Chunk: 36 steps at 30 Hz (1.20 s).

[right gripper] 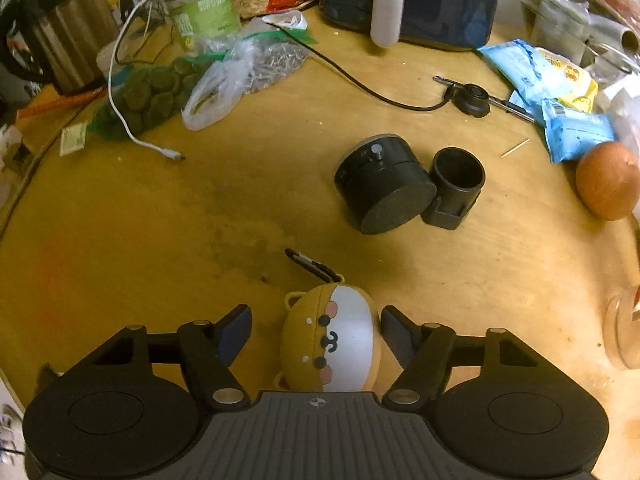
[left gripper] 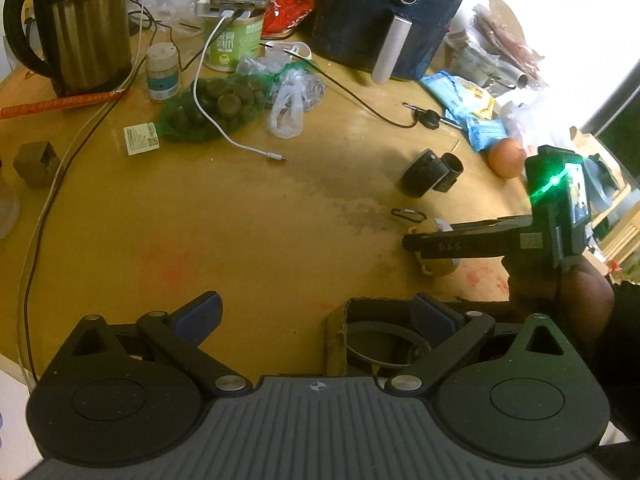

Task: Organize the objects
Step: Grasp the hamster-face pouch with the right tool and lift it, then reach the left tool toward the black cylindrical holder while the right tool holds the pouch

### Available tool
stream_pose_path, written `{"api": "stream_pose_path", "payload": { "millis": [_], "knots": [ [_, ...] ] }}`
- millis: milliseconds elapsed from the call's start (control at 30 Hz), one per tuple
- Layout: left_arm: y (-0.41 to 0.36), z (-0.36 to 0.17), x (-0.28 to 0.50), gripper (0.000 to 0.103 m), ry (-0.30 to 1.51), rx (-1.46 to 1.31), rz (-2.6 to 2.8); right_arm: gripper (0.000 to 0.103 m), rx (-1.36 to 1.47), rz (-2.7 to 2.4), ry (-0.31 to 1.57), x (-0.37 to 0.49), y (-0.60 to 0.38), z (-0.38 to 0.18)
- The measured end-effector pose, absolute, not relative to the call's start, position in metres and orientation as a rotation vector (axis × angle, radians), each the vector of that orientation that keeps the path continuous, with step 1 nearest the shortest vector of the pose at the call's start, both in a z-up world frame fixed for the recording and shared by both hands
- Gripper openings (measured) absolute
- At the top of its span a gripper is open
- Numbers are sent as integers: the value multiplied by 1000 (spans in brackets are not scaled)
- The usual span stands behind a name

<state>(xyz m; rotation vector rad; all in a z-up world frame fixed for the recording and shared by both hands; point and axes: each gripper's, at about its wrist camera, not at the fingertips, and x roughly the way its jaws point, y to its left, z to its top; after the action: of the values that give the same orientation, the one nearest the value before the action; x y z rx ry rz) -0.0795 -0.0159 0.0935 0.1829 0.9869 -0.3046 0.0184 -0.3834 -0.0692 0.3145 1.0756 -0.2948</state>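
We have our right gripper (right gripper: pixel 316 330) lowered over the round plush keychain (right gripper: pixel 334 338), a mustard-and-white animal face lying on the bench (right gripper: pixel 120 240) with its black carabiner (right gripper: pixel 312 266) trailing away toward the middle. The jaws stand wide, one pad on either side of the toy; the right pad sits just beside its white flank, the left one a little apart, and neither appears to press on it yet. We judge this straddle to be the set-up for a pinch across the toy's width, since its soft round body offers the easiest purchase there.

Our left gripper (left gripper: pixel 320 316) hovers low near the bench edge, jaws also spread wide and holding nothing. Beneath its right finger sits a cardboard box (left gripper: pixel 336 340) with a dark ring-shaped item inside, which we take as the likely place for collected things; keeping the left side there would steady or mark that spot.

From the left wrist view, the right gripper (left gripper: pixel 412 242) reaches in from the side with the keychain (left gripper: pixel 436 266) partly hidden under it. Farther off lie a black cylindrical device (right gripper: pixel 384 184) touching a small black cup-like holder (right gripper: pixel 456 188), and an onion (right gripper: pixel 608 180) near blue snack packets (right gripper: pixel 576 132).
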Motion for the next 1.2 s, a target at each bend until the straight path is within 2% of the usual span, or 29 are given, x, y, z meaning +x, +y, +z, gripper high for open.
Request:
{"api": "stream_pose_path", "payload": {
  "millis": [133,233,467,1200],
  "knots": [
    [-16,93,-80,102,988,181,-307,70,249,-306,1107,19,-376,-74],
    [-16,93,-79,102,990,182,-310,59,221,-317,1135,20,-371,-80],
    [-18,95,-79,102,989,194,-332,57,229,-337,1110,15,-370,-80],
    [-48,95,-73,102,981,233,-455,57,380,-397,921,-41,-401,-25]
  ]
}}
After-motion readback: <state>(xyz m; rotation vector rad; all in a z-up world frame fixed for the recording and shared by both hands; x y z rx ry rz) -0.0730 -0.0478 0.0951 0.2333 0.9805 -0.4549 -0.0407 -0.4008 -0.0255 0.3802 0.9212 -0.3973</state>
